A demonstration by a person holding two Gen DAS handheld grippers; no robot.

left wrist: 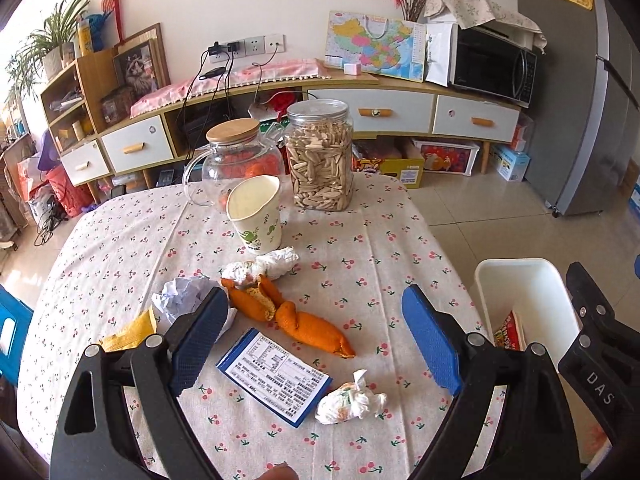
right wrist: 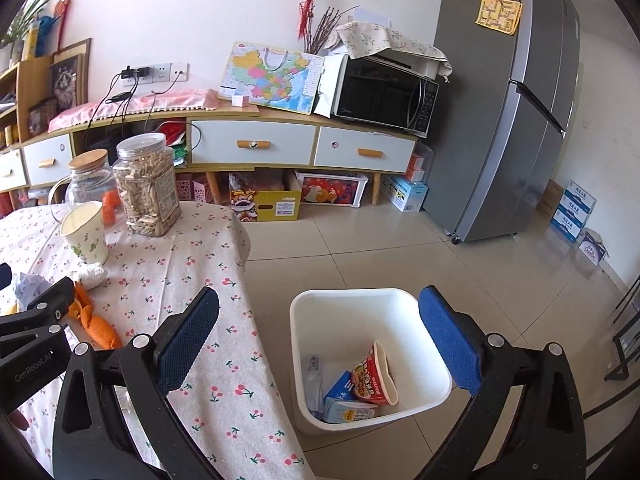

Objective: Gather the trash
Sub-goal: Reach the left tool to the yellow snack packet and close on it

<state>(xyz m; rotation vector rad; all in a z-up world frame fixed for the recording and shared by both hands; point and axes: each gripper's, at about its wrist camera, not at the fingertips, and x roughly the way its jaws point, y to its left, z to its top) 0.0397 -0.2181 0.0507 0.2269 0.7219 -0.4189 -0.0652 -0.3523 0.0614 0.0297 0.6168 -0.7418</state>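
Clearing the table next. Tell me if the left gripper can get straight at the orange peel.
Probably yes. The left gripper is open, and the orange peel lies bare on the tablecloth between its fingers, nothing on top; a crumpled tissue touches its far end.

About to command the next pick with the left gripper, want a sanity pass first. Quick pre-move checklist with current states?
1. Left gripper open and empty: ok.
2. Right gripper open and empty, above the white bin: ok.
3. Trash left on the tablecloth: orange peel, blue-edged leaflet, tissue wad, crumpled paper, yellow wrapper, paper cup: not ok, still to collect.
4. Nearest target between the left fingers: orange peel and leaflet, unobstructed: ok.
5. Bin has room: a few packets at the bottom: ok.
6. Cup empty: cannot tell.
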